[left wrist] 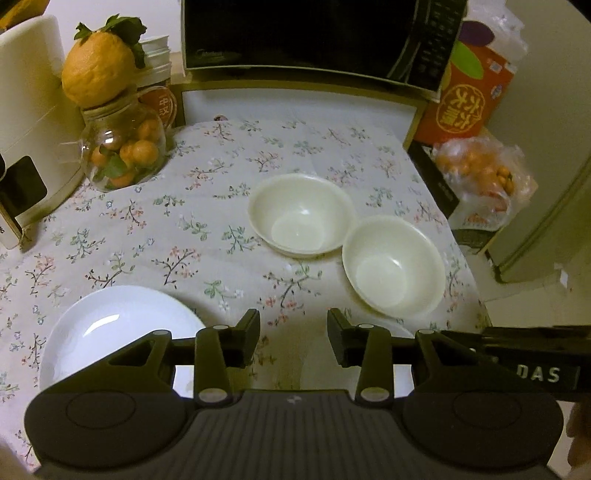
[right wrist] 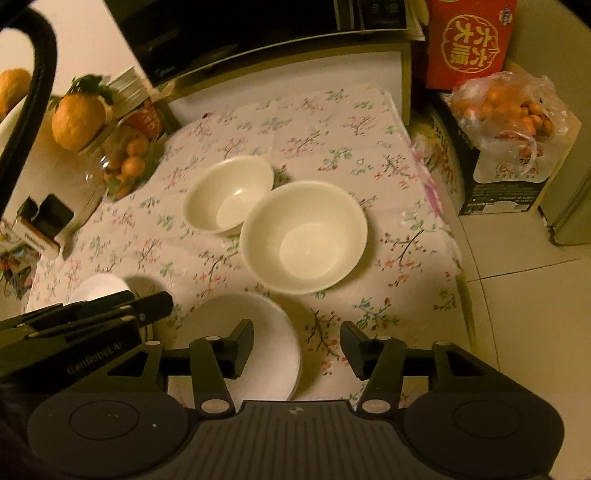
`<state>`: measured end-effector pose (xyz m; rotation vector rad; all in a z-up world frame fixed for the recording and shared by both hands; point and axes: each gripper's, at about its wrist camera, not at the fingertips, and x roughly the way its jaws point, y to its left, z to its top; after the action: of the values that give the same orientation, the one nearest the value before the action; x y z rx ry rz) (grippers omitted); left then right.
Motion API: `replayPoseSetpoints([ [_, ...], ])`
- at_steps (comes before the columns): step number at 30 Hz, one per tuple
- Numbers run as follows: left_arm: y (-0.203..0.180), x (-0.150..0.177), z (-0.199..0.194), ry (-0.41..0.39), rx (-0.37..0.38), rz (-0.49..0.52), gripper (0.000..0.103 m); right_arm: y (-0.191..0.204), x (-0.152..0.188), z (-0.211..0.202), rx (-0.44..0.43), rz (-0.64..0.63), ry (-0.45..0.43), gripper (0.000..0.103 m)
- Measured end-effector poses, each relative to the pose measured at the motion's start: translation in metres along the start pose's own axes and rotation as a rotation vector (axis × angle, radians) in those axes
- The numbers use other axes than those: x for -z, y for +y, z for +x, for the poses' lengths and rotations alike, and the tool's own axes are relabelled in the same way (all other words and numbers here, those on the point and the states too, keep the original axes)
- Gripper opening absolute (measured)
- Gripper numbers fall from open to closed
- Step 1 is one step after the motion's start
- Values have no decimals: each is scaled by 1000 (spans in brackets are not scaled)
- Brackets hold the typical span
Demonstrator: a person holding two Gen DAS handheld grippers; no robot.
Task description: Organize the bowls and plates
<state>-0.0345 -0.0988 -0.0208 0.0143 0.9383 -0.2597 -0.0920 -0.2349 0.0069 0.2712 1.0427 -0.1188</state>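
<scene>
Two cream bowls stand rim to rim on the floral tablecloth: the far bowl (left wrist: 301, 214) (right wrist: 229, 195) and the near bowl (left wrist: 393, 266) (right wrist: 304, 236). A white plate (left wrist: 118, 328) lies at the near left, under my left gripper's left finger. A second white plate (right wrist: 266, 339) lies in front of the near bowl, under my right gripper's left finger. My left gripper (left wrist: 293, 339) is open and empty above the cloth. My right gripper (right wrist: 297, 349) is open and empty. The left gripper also shows at the left of the right wrist view (right wrist: 110, 314), over the first plate (right wrist: 99, 290).
A glass jar of small oranges (left wrist: 123, 147) with a large citrus (left wrist: 98, 72) on top stands at the back left beside a white appliance (left wrist: 29, 122). A microwave (left wrist: 314, 33) sits at the back. A red box (left wrist: 469, 96) and a bag of oranges (left wrist: 480, 173) stand at the right. The table's right edge (right wrist: 458, 258) drops to the tiled floor.
</scene>
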Motion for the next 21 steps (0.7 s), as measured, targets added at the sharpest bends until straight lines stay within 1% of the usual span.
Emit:
replayPoseSetpoints([
  [5, 2, -7, 10, 21, 39, -43, 37, -9, -9, 0, 18, 44, -13, 58],
  [11, -4, -16, 24, 4, 39, -37, 37, -18, -22, 3, 20, 113, -24, 66],
  [17, -12, -23, 38, 13, 48, -30, 37, -29, -35, 13, 20, 195, -14, 67],
  [21, -19, -26, 45, 7, 52, 2, 37, -40, -42, 22, 47, 227, 0, 67],
])
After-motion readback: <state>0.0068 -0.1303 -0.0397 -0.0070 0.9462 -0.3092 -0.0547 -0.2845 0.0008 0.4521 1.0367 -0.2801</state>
